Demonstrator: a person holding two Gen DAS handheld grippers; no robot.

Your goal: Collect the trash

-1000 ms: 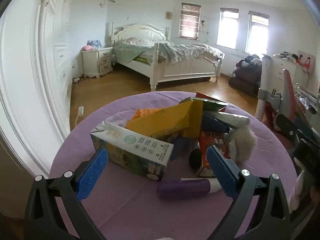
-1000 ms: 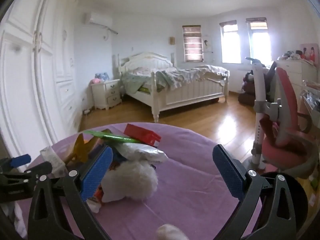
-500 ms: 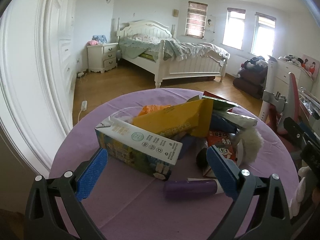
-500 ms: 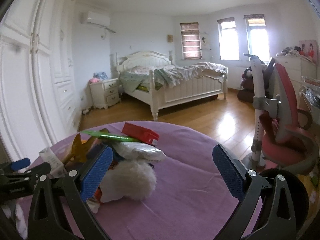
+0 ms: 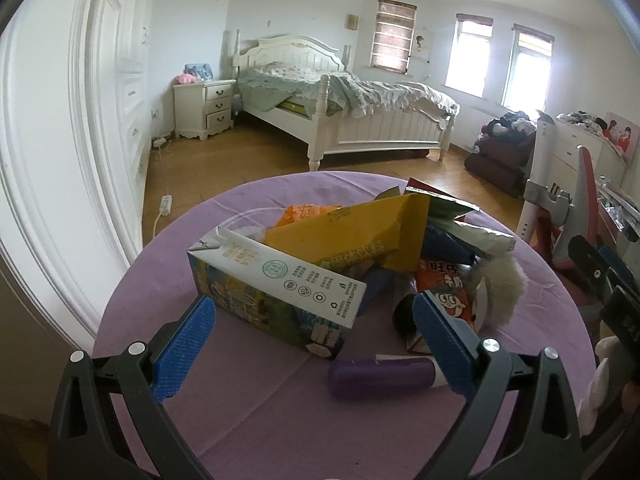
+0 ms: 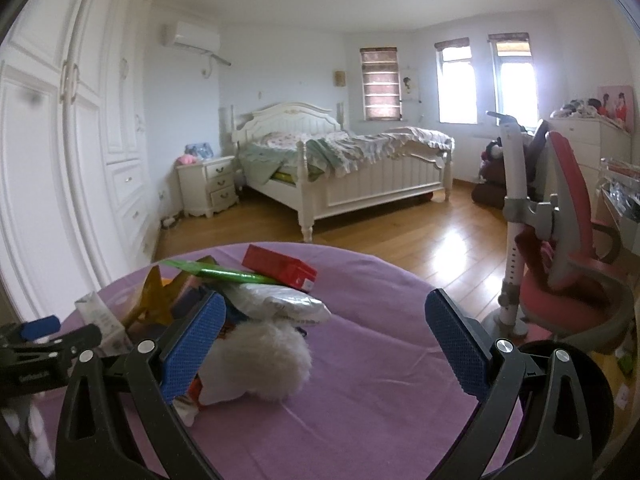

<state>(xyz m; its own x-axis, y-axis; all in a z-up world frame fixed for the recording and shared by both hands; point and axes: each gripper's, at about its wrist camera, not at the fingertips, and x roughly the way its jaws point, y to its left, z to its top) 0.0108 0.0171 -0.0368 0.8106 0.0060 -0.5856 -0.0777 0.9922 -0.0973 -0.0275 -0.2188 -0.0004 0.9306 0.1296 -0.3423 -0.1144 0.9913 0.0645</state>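
A pile of trash lies on a round table with a purple cloth [image 5: 256, 408]. In the left wrist view a white and green milk carton [image 5: 276, 292] lies nearest, a yellow carton [image 5: 352, 240] behind it, a red snack packet [image 5: 444, 284], a white fluffy ball [image 5: 500, 292] and a purple tube [image 5: 384, 372]. My left gripper [image 5: 316, 344] is open and empty, just short of the milk carton. In the right wrist view my right gripper [image 6: 324, 344] is open and empty; the fluffy ball [image 6: 260, 364] sits by its left finger, with a red box [image 6: 280, 268] behind.
A pink chair [image 6: 572, 264] stands right of the table. A black round bin [image 6: 568, 396] shows at the lower right in the right wrist view. A white bed [image 5: 348, 120], a nightstand [image 5: 204, 108] and white wardrobes stand beyond on the wood floor.
Both views have tilted up slightly and the trash pile sits a little lower in frame. Both grippers stay open.
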